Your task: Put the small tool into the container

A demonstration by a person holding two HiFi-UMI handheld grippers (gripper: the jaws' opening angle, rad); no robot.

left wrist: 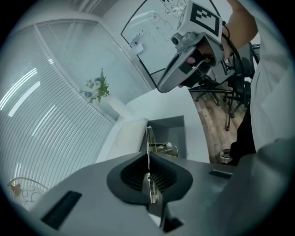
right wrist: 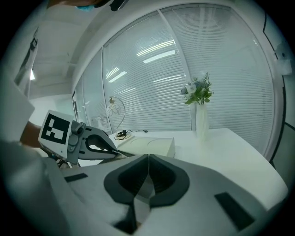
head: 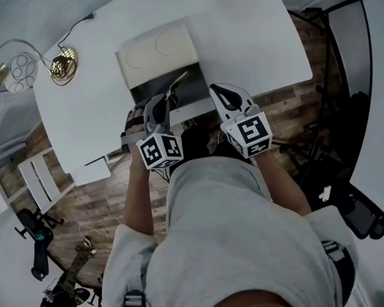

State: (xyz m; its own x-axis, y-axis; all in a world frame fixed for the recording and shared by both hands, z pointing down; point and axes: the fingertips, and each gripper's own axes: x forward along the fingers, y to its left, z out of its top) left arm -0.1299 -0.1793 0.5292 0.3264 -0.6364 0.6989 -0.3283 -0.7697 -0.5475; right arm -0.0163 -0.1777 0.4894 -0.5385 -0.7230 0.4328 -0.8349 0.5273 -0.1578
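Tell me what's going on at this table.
A person stands at a white table with a two-jaw gripper in each hand. The left gripper is shut on a thin metal tool, which points at the open grey container beside a white lid. The tool is not yet in the container. The right gripper is held alongside with its jaws together and nothing between them.

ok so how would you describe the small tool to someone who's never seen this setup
Start at the white table, then the open container with the dark grey inside at its near edge. Just over that is the left gripper, and the small tool is the thin silvery strip clamped in its tongs, sticking out past them; the right gripper beside it holds nothing.
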